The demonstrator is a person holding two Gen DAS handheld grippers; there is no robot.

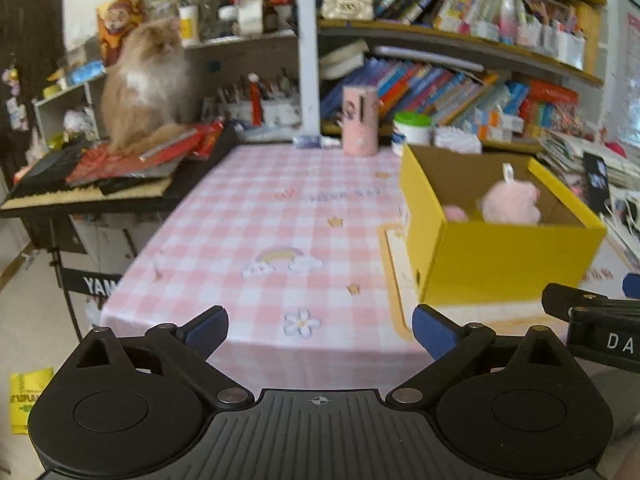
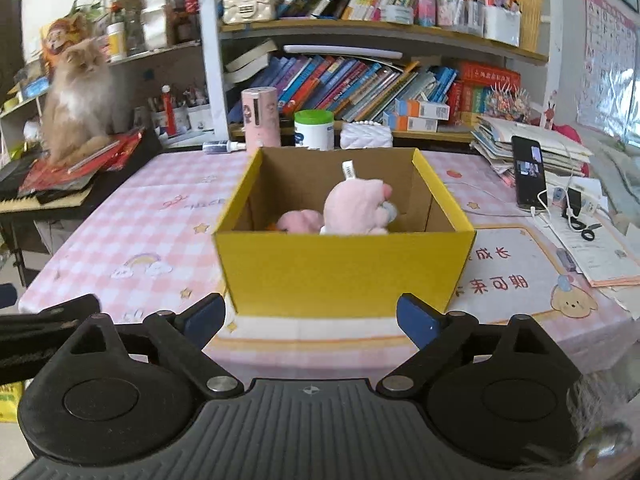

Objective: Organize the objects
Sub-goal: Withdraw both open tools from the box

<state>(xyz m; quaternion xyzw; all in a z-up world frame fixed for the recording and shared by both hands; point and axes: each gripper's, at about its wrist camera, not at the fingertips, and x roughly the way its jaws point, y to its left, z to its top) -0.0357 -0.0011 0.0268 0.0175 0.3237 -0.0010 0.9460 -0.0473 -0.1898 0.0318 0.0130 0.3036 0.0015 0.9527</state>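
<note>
A yellow cardboard box [image 2: 344,268] stands open on the pink checked tablecloth [image 2: 136,224]. Pink plush toys [image 2: 356,208] lie inside it. In the left wrist view the box [image 1: 508,264] is at the right, with a pink plush toy [image 1: 510,202] inside. My right gripper [image 2: 312,316] is open and empty, just in front of the box's near wall. My left gripper [image 1: 320,328] is open and empty over the table's front edge, left of the box. The right gripper's side [image 1: 592,320] shows at the right of the left wrist view.
A fluffy cat [image 1: 146,80] sits on red packets on a keyboard left of the table. A pink cylinder [image 2: 260,118], a white tub [image 2: 314,128] and bookshelves stand behind. A phone [image 2: 528,172], papers and scissors [image 2: 584,228] lie at the right.
</note>
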